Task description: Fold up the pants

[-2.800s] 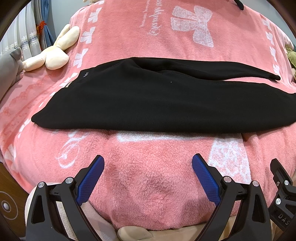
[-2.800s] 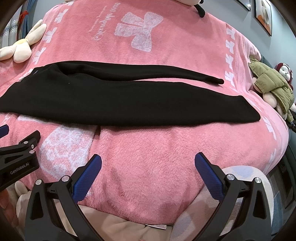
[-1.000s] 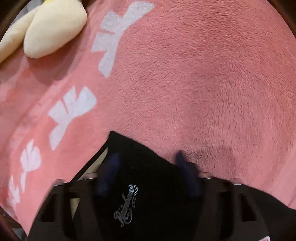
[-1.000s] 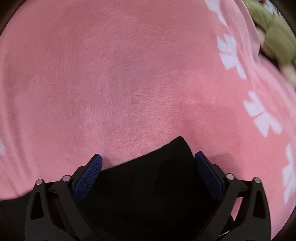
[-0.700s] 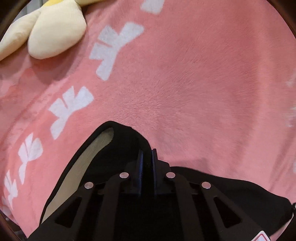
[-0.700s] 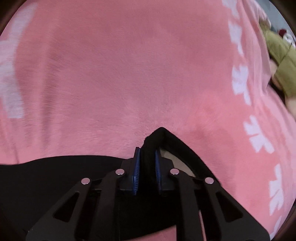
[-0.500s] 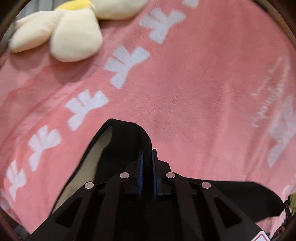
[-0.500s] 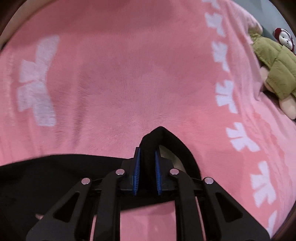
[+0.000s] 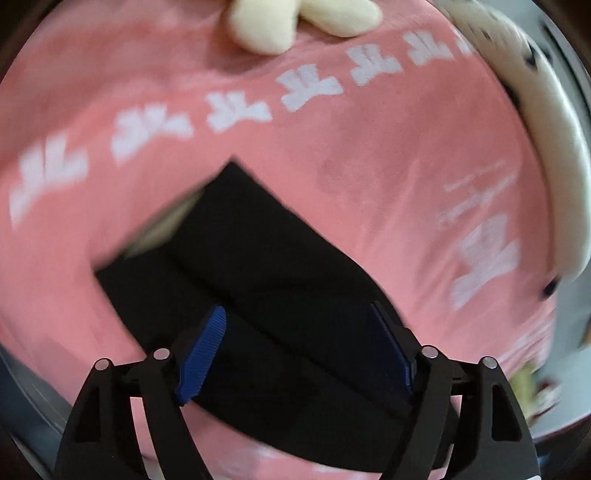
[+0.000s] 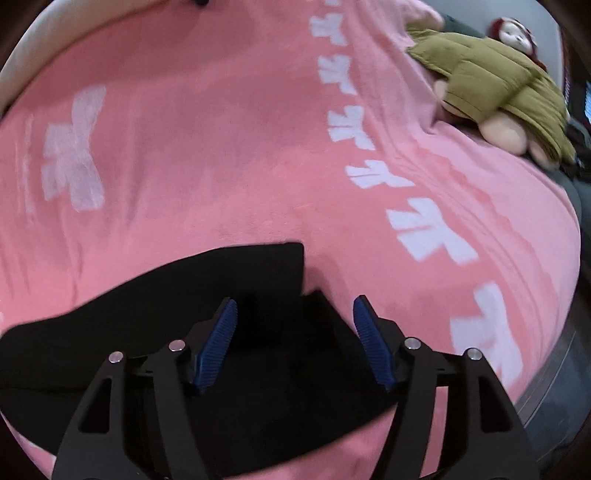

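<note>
Left wrist view: I am looking down at the black pants (image 9: 258, 280) lying on the pink blanket (image 9: 369, 155); the waist end is now doubled over, one leg stacked on the other, with a pale lining showing at the opening; the picture is blurring.
Left gripper (image 9: 295, 354): its jaws have just been opening, having been clamped on the waist edge half a second ago; they are standing wide above the cloth, pressing on nothing.
Beyond, left: a cream plush toy (image 9: 288, 22) is sitting at the far edge of the blanket.
Right wrist view: I am seeing the cuff end of the pants (image 10: 221, 295) laid flat, the upper leg sitting slightly short of the lower.
Right gripper (image 10: 295, 343): its jaws have also just been opening off the cuff; nothing is being held.
Beyond, right: a doll in an olive jacket (image 10: 495, 85) is lying well apart.
Meaning: I am judging the lengthwise fold as placed; a crosswise fold is likely remaining.
</note>
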Action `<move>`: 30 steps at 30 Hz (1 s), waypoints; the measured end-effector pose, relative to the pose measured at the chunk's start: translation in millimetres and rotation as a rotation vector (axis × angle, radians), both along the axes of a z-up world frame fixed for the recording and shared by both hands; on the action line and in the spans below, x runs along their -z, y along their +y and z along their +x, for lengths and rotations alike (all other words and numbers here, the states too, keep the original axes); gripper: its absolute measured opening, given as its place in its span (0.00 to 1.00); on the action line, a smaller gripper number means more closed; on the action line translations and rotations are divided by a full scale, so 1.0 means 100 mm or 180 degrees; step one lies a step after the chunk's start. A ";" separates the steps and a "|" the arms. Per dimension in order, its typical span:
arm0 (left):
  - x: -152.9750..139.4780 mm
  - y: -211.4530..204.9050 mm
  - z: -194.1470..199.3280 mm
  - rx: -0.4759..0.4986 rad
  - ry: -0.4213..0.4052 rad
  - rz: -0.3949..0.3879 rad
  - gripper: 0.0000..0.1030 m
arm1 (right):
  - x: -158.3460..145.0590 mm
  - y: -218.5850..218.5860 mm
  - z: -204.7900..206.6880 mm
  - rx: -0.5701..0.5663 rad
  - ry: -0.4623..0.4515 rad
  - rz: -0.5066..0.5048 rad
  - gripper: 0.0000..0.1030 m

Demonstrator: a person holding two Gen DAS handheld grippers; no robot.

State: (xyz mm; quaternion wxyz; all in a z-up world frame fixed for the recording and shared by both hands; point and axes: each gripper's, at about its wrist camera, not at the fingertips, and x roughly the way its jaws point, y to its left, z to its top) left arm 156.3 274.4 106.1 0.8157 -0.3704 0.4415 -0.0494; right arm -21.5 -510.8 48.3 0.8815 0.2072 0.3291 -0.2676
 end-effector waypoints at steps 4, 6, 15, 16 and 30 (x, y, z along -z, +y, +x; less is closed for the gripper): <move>0.30 -0.21 0.05 0.0015 0.0253 -0.0397 0.75 | 0.01 0.33 -0.17 -0.0225 -0.0190 0.0383 0.65; 0.43 -0.29 0.17 -0.0007 0.0336 -0.0512 0.75 | 0.08 0.47 -0.17 -0.0321 -0.0202 0.0536 0.65; 0.89 -0.34 0.55 -0.0218 0.0543 -0.0915 0.38 | 0.45 0.71 0.05 -0.0352 -0.0152 0.0880 0.65; 0.91 -0.33 0.55 -0.0184 0.0502 -0.0898 0.14 | 0.48 0.67 0.08 -0.0327 -0.0162 0.0935 0.65; 0.40 -0.46 0.63 0.0093 0.0165 -0.0414 0.02 | 0.24 0.13 0.77 -0.0124 -0.0632 0.1211 0.03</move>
